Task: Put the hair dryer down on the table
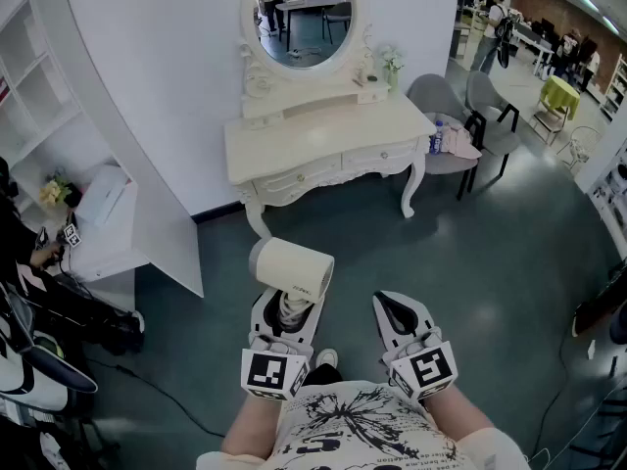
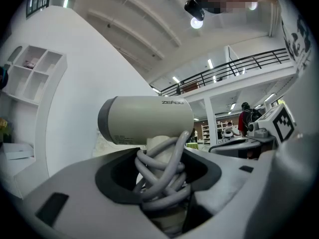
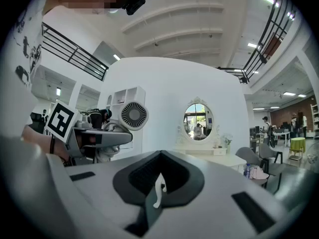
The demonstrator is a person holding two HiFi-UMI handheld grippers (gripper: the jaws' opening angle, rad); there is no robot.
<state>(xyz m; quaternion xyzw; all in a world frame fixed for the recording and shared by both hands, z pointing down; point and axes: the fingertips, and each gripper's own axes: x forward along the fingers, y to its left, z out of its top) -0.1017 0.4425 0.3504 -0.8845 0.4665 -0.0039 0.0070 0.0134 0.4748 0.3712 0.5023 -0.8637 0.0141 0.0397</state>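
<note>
1. The left hand-held gripper point(image 1: 283, 313) is closed on the handle of the hair dryer point(image 1: 292, 267). In the left gripper view, the grey cord point(image 2: 164, 176) is seen wound around that handle between the jaws.
2. The right hand-held gripper point(image 1: 398, 313) is held just beside the left one. Its jaws are brought together and nothing is gripped between them.
3. The hair dryer is carried in the air over the dark floor point(image 1: 490, 262). Its cream barrel is set crosswise above the left jaws.
4. The white tabletop point(image 1: 323, 140) of a dressing table is seen ahead, well apart from the hair dryer, which is not yet laid on it.
5. An oval mirror point(image 1: 299, 13) is mounted at the back of the tabletop.
6. Grey chairs point(image 1: 441, 96) are placed to the right of the tabletop.
7. A white shelf unit point(image 1: 39, 76) is seen at the far left.
</note>
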